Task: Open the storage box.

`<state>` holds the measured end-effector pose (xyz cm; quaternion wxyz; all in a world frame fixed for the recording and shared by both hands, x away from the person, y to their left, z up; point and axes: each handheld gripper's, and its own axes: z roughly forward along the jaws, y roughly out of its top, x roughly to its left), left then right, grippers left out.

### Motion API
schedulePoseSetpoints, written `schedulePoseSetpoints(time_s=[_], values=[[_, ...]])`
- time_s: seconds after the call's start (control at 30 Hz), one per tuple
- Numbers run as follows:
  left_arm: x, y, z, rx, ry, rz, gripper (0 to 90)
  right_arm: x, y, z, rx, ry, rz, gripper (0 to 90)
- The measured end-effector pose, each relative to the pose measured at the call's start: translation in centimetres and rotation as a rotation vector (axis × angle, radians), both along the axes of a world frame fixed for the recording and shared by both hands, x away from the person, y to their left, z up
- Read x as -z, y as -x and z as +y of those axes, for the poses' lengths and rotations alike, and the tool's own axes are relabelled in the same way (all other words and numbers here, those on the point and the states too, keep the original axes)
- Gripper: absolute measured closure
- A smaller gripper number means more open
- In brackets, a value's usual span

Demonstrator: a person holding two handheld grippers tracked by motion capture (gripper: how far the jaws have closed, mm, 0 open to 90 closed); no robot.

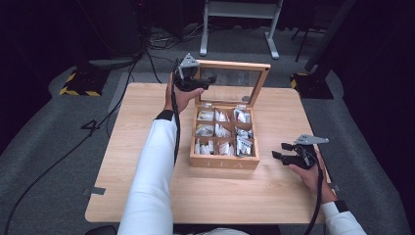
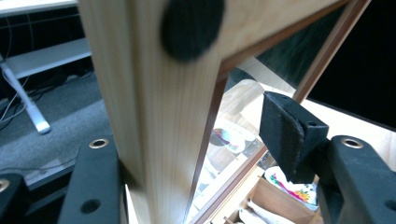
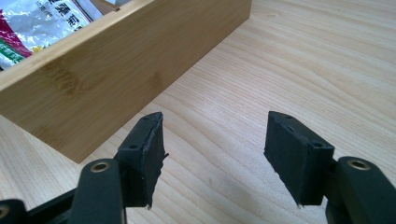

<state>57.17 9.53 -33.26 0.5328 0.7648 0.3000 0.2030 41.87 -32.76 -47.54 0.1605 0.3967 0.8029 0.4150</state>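
A wooden tea box (image 1: 224,161) stands mid-table, its compartments holding several tea packets (image 1: 222,131). Its glass lid (image 1: 235,66) is raised upright at the back. My left gripper (image 1: 208,81) is at the lid's upper left corner. In the left gripper view the lid's wooden frame (image 2: 154,116) stands between the jaws of the left gripper (image 2: 196,149). The right pad (image 2: 289,135) is clear of the wood, so the gripper is open. My right gripper (image 1: 278,151) hovers low over the table right of the box, open and empty. In the right gripper view the right gripper (image 3: 215,149) faces the box's side wall (image 3: 116,70).
The wooden table (image 1: 147,196) has bare room in front of and on both sides of the box. A white-sleeved forearm (image 1: 154,166) crosses the left half. Beyond the table are a desk frame (image 1: 240,29), cables and dark floor.
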Motion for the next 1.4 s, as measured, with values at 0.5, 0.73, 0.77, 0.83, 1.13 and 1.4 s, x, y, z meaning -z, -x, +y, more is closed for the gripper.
schedulePoseSetpoints(time_s=[0.5,0.73,0.77,0.83,1.13,1.4], values=[[0.4,-1.6,-0.6,-0.062,0.003,0.029,34.9,1.0,0.2,0.2,-0.005,0.006,0.030,38.2],[0.6,-3.0,-0.8,-0.083,-0.001,0.035,33.3,1.4,0.3,0.4,-0.030,0.023,0.037,38.2],[0.6,-3.2,-0.8,-0.084,0.002,0.040,33.4,1.4,0.3,0.4,-0.027,0.027,0.035,38.4],[0.8,-3.7,-0.8,-0.092,0.015,0.045,33.4,1.3,0.3,0.2,-0.018,0.027,0.033,38.4],[1.3,-6.2,-1.3,-0.130,0.019,0.111,31.4,-0.5,0.9,-0.9,0.019,-0.022,-0.025,38.2],[2.6,-7.1,-1.0,-0.123,0.049,0.146,32.6,0.1,1.0,-2.2,0.045,-0.050,-0.009,38.4]])
